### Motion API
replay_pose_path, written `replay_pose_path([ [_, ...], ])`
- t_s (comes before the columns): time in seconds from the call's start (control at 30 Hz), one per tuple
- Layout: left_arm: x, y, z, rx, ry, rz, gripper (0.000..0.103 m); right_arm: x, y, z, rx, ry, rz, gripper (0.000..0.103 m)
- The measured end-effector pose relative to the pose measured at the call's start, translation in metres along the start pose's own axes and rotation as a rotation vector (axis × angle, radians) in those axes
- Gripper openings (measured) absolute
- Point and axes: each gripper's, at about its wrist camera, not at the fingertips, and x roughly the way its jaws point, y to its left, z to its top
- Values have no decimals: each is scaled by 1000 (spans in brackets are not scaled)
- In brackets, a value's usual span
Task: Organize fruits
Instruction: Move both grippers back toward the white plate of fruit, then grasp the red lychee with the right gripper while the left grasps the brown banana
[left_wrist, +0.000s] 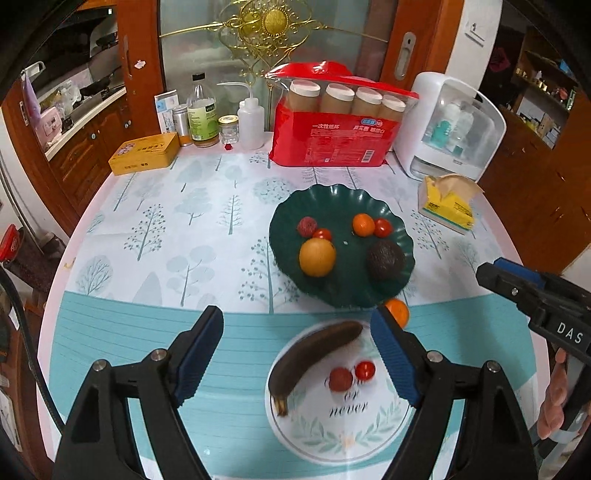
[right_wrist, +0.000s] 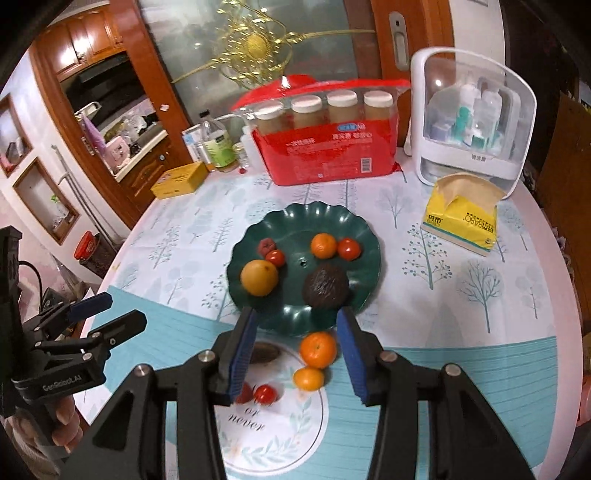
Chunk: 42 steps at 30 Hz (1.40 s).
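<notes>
A dark green scalloped plate (left_wrist: 369, 199) (right_wrist: 321, 214) holds an orange (left_wrist: 317, 257), an avocado (left_wrist: 385, 260), a tangerine (left_wrist: 363, 224), two cherry tomatoes and a lychee (left_wrist: 306, 226). In front of it a white plate (left_wrist: 332, 443) (right_wrist: 288, 443) holds a dark banana (left_wrist: 314, 354), a lychee and a cherry tomato (left_wrist: 365, 369). Two tangerines (right_wrist: 318, 349) (right_wrist: 308, 379) lie at the white plate's far right edge. My left gripper (left_wrist: 297, 352) is open above the white plate. My right gripper (right_wrist: 297, 352) is open, its fingers on either side of the upper tangerine and above it.
At the table's back stand a yellow tin (left_wrist: 144, 153), bottles and jars (left_wrist: 201, 110), a red pack of paper cups (left_wrist: 338, 122) and a white cosmetics case (left_wrist: 454, 125). A yellow tissue pack (left_wrist: 448, 201) lies right of the green plate.
</notes>
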Motion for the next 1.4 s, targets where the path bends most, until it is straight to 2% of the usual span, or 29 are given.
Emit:
replay_pose_path([
  [0.1,-11,1,-10,3,-13,-8,81,-12,8,-9,-23,-18,0,46],
  [0.23,-26,3,-24,8,-40,-6,91,-28,19,-21,-56,-47,11,49],
  [0.3,-31,3,-29,19,-53,-10,91,-35,24,-27,-70,-65,20,54],
  [0.43,-39,1,-42,45,-82,-8,91,-42,34,-42,-103,-89,27,54],
  [0.6,-40,-4,-60,111,-138,40,91,-34,41,-61,-126,-91,42,54],
  [0.73,-26,-5,-75,158,-152,59,91,-15,47,-81,-150,-84,55,54],
  [0.97,16,5,-97,188,-96,79,91,37,61,-121,-242,-28,72,54],
  [1.17,52,20,-106,177,-34,70,91,82,63,-145,-217,49,112,54],
  [1.4,82,32,-105,144,20,43,91,120,66,-151,-173,107,114,52],
])
